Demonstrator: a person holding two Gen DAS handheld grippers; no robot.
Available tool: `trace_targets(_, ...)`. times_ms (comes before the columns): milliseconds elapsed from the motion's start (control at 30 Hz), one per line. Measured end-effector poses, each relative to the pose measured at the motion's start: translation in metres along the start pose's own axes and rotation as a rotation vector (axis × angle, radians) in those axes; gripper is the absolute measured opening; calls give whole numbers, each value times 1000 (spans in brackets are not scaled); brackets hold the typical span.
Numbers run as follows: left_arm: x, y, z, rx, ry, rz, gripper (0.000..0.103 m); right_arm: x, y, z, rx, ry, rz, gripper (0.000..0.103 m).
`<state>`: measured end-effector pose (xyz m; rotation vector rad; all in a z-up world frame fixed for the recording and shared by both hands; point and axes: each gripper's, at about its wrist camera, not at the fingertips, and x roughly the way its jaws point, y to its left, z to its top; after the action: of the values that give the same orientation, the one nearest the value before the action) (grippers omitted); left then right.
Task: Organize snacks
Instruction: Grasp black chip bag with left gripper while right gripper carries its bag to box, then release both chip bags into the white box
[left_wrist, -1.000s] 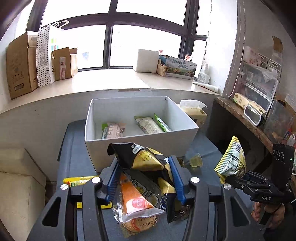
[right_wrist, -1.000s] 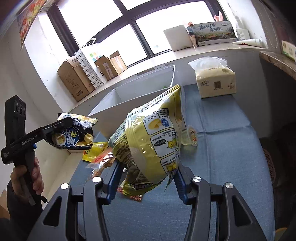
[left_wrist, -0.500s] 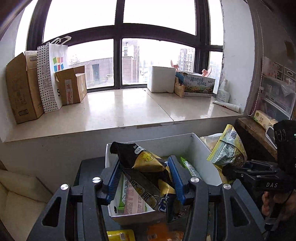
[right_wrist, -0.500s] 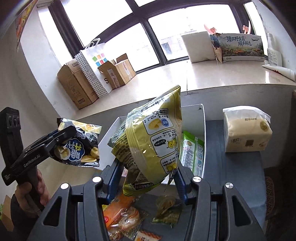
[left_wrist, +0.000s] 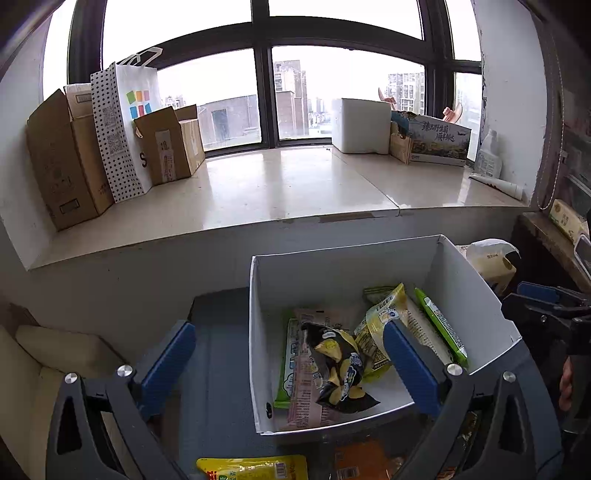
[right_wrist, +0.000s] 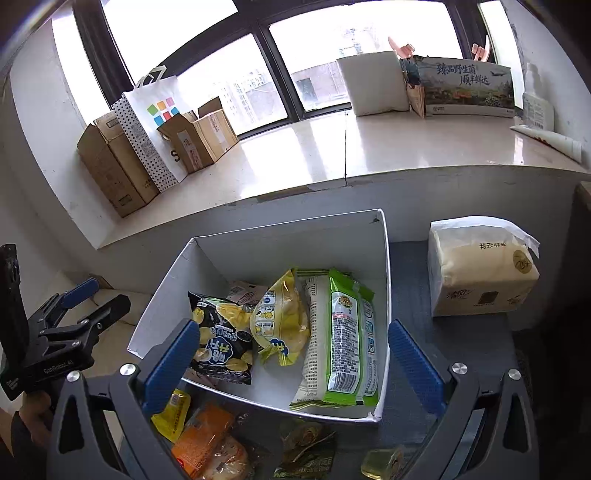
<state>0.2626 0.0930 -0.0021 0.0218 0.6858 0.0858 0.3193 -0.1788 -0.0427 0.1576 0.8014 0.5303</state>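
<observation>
Both grippers are hanging over the white box, jaws just sprung wide and gripping nothing. The left gripper is standing spread above the black-and-yellow snack bag, now lying inside the box; the right gripper is gaping over the yellow chip bag, resting beside a green-edged packet. More snacks (an orange packet among them, its label blurred) are waiting on the blue cloth in front, a tissue pack sitting nearby.
</observation>
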Motion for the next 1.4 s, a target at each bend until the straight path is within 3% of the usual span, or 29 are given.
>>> trace_targets(267, -54, 13, -27, -25, -21, -66, 103, -49, 16, -24, -44, -92, 65, 103)
trace_targets(533, -109, 13, -117, -105, 14, -182, 103, -94, 24, -113, -59, -126, 101, 103)
trace_targets(667, -123, 8, -157, -122, 28, -177, 103, -94, 21, -156, -42, -100, 82, 103)
trace_targets(800, -130, 6, -179, -111, 32, -142, 103, -76, 18, -179, -33, -46, 100, 103)
trace_targets(967, -127, 12, -190, -143, 59, -142, 103, -43, 19, -180, -96, 10, 31, 103)
trace_targets(1067, -124, 16, -193, -160, 70, -150, 103, -16, 13, -169, -80, 69, 51, 103)
trace_targets(1400, -112, 28, -203, -193, 110, -135, 103, 50, 7, -140, -118, 174, -28, 101)
